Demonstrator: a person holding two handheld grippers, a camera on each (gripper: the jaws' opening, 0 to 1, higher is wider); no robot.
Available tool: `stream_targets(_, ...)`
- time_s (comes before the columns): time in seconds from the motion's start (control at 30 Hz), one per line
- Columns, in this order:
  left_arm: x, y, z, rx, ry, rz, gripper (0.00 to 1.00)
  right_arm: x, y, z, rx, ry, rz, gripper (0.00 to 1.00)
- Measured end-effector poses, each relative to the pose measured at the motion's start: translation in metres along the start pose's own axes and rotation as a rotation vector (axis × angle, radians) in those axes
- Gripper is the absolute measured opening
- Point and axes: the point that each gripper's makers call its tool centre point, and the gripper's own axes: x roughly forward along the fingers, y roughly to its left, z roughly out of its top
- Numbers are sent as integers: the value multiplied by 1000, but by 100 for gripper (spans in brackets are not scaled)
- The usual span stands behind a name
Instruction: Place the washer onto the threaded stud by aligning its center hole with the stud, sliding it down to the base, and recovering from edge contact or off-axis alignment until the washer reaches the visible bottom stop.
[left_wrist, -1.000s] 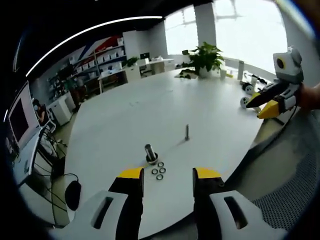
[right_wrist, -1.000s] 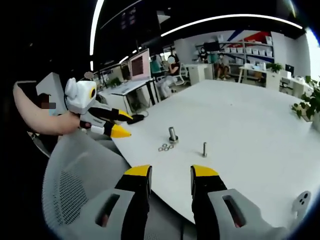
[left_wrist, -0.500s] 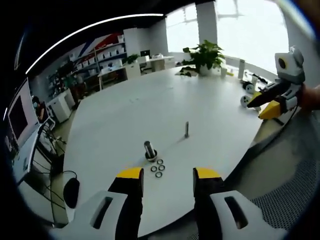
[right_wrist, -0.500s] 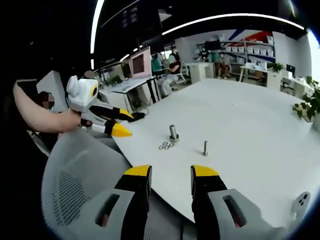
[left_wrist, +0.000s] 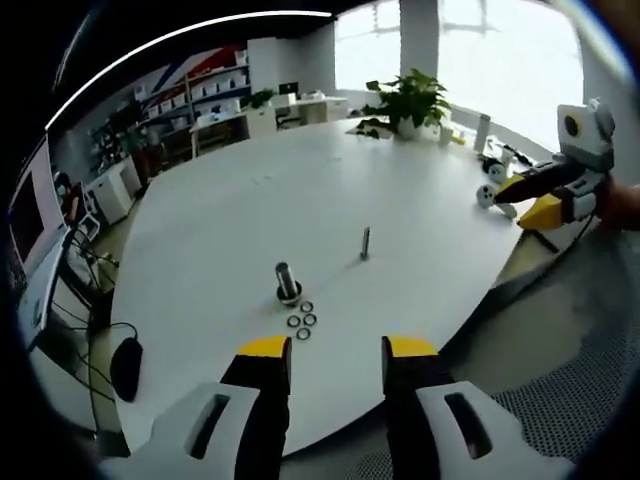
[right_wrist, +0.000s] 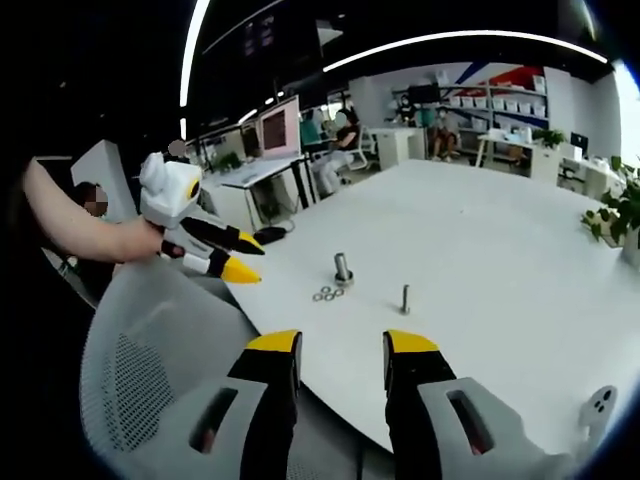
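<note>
Yellow-tipped jaws of the left gripper (left_wrist: 327, 352) rise at the near edge of the left gripper view, spread apart with nothing between them; below them the white table (left_wrist: 250, 210) ends in a curved rim, and grey mesh of a chair (left_wrist: 560, 400) lies past that rim at lower right. Just beyond the jaws, three washers (left_wrist: 301, 321) lie flat in a small cluster on the tabletop, touching or nearly touching one another; their holes are too small to make out clearly. Right beside them stands a short thick bolt (left_wrist: 287, 283), upright on a dark base. A little farther on is the threaded stud (left_wrist: 365, 243), thin, its long axis vertical, standing apart from the washers with bare tabletop all round it. Its threads and base cannot be made out. The right gripper (left_wrist: 532, 199) hangs off the table's far right edge, held by a hand cut off at the picture's border; its jaws look slightly parted and empty. A potted plant (left_wrist: 408, 102) sits at the far rim.

In the right gripper view the right gripper's own jaws (right_wrist: 341, 350) stand apart, empty, over the chair back (right_wrist: 150, 370). The washers (right_wrist: 324, 294), bolt (right_wrist: 342, 270) and stud (right_wrist: 405, 299) lie ahead near the table edge, and the left gripper (right_wrist: 236, 258) hovers at left, short of the table.
</note>
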Motion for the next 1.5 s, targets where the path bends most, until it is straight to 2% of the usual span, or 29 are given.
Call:
stream_targets(0.07, 5, 0, -8, -22, 42, -11, 39, 0, 1, 1, 3, -6, 2, 34)
stream_targets(0.1, 6, 0, -16, -32, 82, -13, 41, 0, 1, 0, -1, -5, 3, 34)
stream_targets(0.13, 9, 1, -23, -8, 120, -11, 41, -1, 1, 0, -3, -4, 3, 34)
stream_targets(0.2, 13, -2, -25, -14, 132, -34, 41, -1, 2, 1, -4, -5, 8, 34)
stream_targets(0.33, 20, 8, -18, -13, 132, -24, 41, -2, 3, 2, -4, -13, 9, 34)
stream_targets(0.47, 30, 22, -20, -76, 142, -11, 41, -2, 3, 2, -3, -14, 14, 34)
stream_targets(0.6, 36, 33, -25, -172, 148, 6, 40, -1, 4, 0, -8, -2, 19, 34)
stream_targets(0.67, 40, 38, -29, -182, 160, 14, 40, -1, 5, 1, -9, -5, 22, 34)
stream_targets(0.87, 44, 44, -42, -173, 208, 27, 40, -1, 4, 2, -8, -13, 20, 34)
stream_targets(1.23, 49, 57, -56, -180, 251, 45, 40, -3, 2, 6, -13, -28, 8, 34)
stream_targets(1.4, 58, 58, -51, -192, 240, 41, 38, -5, 0, 8, -5, -41, 0, 34)
stream_targets(1.5, 66, 54, -48, -167, 246, 34, 37, -5, -1, 8, -3, -43, -5, 34)
